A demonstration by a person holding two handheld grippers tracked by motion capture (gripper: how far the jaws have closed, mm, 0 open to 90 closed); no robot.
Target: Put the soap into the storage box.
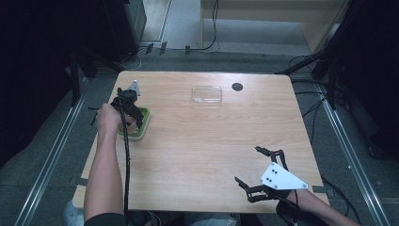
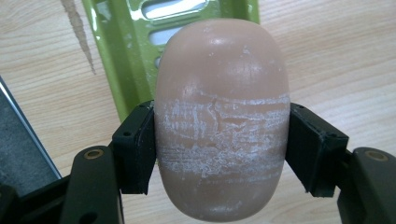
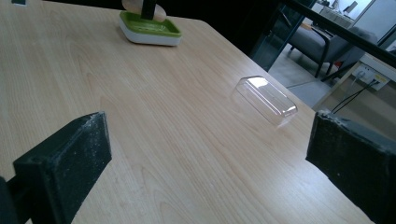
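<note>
A light wooden tabletop (image 1: 197,155) is seen from above. The left gripper (image 1: 133,114) is held over a green-and-white soap dish (image 1: 144,123) near the tabletop's left edge. In the left gripper view, a beige oval bar of soap (image 2: 222,121) is clamped between the two black jaws, its sides pressed by both pads (image 2: 136,147); whitish dried streaks are seen across its middle. The slotted green inner tray of the dish (image 2: 126,51) is visible just behind and below the bar; whether the bar touches the dish cannot be told.

The right gripper (image 1: 256,172) is held low over the near right corner of the tabletop, jaws spread wide with nothing between them; the right gripper view confirms bare wood between the two pads (image 3: 70,158).

A clear plastic lid (image 1: 206,94) lies on the far middle of the tabletop, well apart from the dish. A small dark round disc (image 1: 237,86) is noted just beside it, toward the far right. In the right gripper view the lid (image 3: 265,100) lies on the wood and the dish (image 3: 149,28) stands farther off.
</note>
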